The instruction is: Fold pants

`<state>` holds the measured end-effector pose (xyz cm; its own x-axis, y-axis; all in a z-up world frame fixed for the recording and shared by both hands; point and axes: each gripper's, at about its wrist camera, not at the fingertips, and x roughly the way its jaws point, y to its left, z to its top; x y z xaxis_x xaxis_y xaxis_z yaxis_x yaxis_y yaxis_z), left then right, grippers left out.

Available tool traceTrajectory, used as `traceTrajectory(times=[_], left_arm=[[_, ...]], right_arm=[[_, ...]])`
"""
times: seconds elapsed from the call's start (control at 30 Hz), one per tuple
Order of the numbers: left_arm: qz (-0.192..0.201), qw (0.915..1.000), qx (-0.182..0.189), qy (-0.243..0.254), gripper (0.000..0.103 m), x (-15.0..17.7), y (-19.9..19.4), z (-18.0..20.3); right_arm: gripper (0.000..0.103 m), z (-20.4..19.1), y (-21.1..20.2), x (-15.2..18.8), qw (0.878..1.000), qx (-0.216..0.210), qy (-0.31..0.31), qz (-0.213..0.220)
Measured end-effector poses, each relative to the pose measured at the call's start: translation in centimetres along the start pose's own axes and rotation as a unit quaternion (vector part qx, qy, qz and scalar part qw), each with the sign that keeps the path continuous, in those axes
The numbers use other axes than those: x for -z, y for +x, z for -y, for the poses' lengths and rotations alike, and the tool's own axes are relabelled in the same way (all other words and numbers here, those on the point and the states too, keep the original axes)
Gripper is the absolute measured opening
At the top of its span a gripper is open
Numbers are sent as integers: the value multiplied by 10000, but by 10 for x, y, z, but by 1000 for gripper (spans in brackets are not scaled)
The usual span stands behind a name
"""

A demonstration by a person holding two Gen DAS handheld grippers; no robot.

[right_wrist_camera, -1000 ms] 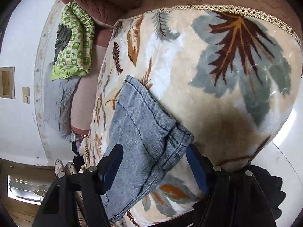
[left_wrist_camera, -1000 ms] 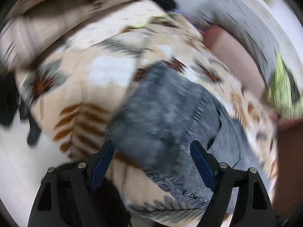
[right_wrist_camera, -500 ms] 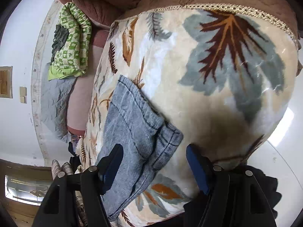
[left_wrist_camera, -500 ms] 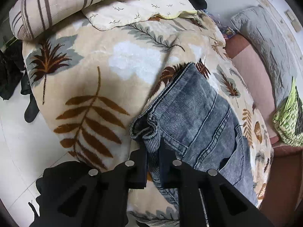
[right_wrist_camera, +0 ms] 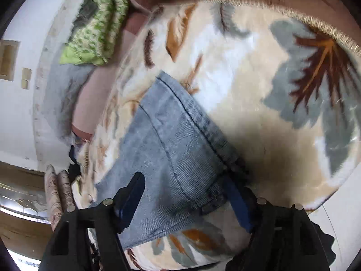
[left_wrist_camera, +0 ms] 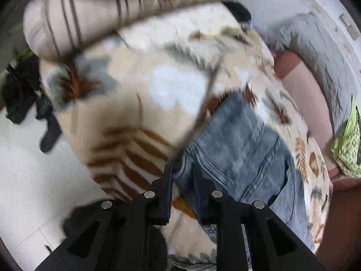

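Grey-blue denim pants (left_wrist_camera: 243, 149) spread flat on a cream leaf-print blanket (left_wrist_camera: 135, 103) covering the bed, one corner bunched up at the blanket's near edge. Left hand-held gripper (left_wrist_camera: 183, 174) narrow, jaws opening a little, with that bunched denim corner between them, pads pressing on the fold. Right hand-held gripper (right_wrist_camera: 187, 194) wide apart, jaws opening slightly, straddling another corner of the pants (right_wrist_camera: 176, 149) without pinching it; denim lying between the blue pads (right_wrist_camera: 130, 194), seam running along the edge toward the right finger. Striped bolster (left_wrist_camera: 112, 15) lying along the far side of the blanket. Green patterned cloth (right_wrist_camera: 99, 22) folded on a pink seat beside the bed. Dark garment (left_wrist_camera: 20, 94) on the white floor by the blanket's corner. Left view blurred
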<state>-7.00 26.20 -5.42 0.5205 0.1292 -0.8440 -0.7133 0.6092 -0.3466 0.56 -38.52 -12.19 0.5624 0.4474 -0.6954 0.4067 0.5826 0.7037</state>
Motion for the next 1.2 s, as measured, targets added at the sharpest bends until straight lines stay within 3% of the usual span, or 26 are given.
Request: traceTrajectory(times=[0.1,0.13,0.17,0.23,0.27,0.33,0.4,0.47,0.53,0.63,0.7,0.73,0.9,0.97,1.03,1.07,1.1,1.13,1.2], left_arm=[[427,9988,99,236,35,-8,-22,14],[567,9972,210,448,48,-8,-28,27],[634,9957,295,615,60,-5,-31,38],[697,9910,558,1001,68,3,-33,62],[651,9873,649,1299,68,9,-29,76],[474,9811,569,1787,68,18,-10,98],[233,9791,213,2011,68,27,19,105],[-151,9758,-206,2173,63,34,51,103],[24,9748,-195,2224,65,37,53,97],[51,9743,-175,2247,65,37,49,94],[82,9743,-119,2248,65,37,47,91],[103,9740,-106,2259,65,38,46,91],[103,9737,6,2274,65,40,48,88],[120,9734,50,2288,65,38,50,88],[178,9719,53,2346,65,40,51,89],[197,9714,59,2367,65,41,50,88],[209,9712,85,2370,65,41,50,87],[219,9712,108,2371,65,41,50,87],[265,9701,115,2412,65,41,50,86]], right_arm=[[76,-10,-14,6,9997,-151,-169,93],[76,-14,-17,7,9991,-182,-340,175],[76,-14,-17,7,9988,-144,-419,224],[78,-1,-1,5,9994,238,-230,-52],[78,10,7,6,9989,301,95,-332],[78,-1,-6,7,9986,488,-135,-118],[78,-27,-28,7,9947,743,-606,364],[78,-69,-42,5,9889,595,-1176,689],[78,-113,-34,6,9790,511,-1855,675],[78,-191,17,17,9559,108,-2933,128],[77,-245,78,28,9337,-407,-3499,-645],[77,-263,99,37,9268,-456,-3618,-901],[70,-341,223,84,8558,-97,-4739,-2072],[65,-348,255,94,8434,119,-4851,-2307],[51,-349,283,100,8286,252,-4937,-2627],[26,-349,291,110,8149,403,-5099,-2725],[18,-352,292,116,8038,510,-5289,-2675],[15,-354,289,122,7953,568,-5457,-2580],[11,-359,281,123,7998,632,-5543,-2214]])
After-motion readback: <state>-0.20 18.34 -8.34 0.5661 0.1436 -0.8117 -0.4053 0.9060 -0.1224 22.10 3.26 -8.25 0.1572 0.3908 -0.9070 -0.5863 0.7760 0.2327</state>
